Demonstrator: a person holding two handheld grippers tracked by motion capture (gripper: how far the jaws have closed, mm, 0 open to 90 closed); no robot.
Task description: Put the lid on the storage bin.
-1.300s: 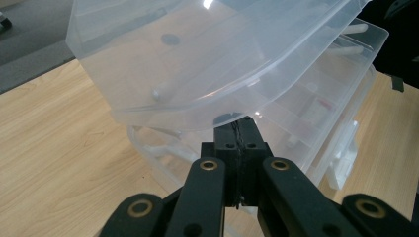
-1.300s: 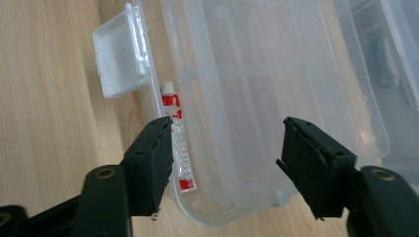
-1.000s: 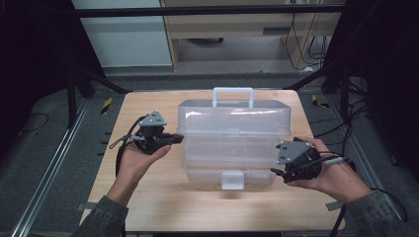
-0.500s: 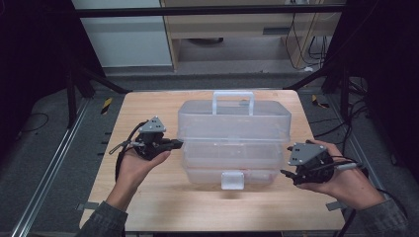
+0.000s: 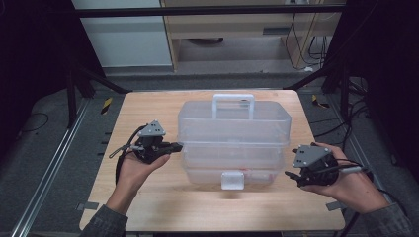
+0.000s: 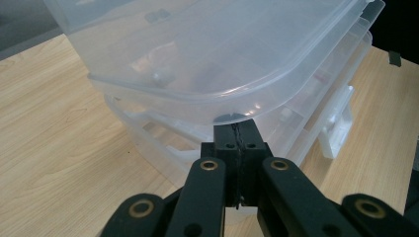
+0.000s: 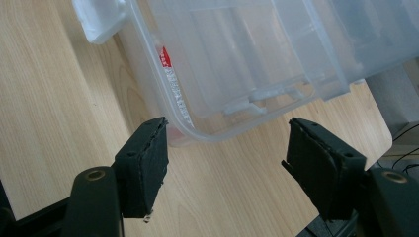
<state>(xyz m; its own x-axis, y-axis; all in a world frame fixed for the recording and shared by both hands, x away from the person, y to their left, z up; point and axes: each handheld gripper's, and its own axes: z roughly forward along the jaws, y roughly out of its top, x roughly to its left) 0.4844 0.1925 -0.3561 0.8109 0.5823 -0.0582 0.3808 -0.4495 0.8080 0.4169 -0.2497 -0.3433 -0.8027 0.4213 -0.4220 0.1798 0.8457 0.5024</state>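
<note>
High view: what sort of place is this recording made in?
Probably a lab or workshop recording station, not a home: a bare wooden table set inside a dark metal frame, loose cables by the back shelving, and hazard tape on the floor.

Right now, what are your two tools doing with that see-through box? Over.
Left tool shut, tips at the clear box left side under its lid edge. Right tool open, off the box's right corner, holding nothing. Front latch down. Nothing in the way.
</note>
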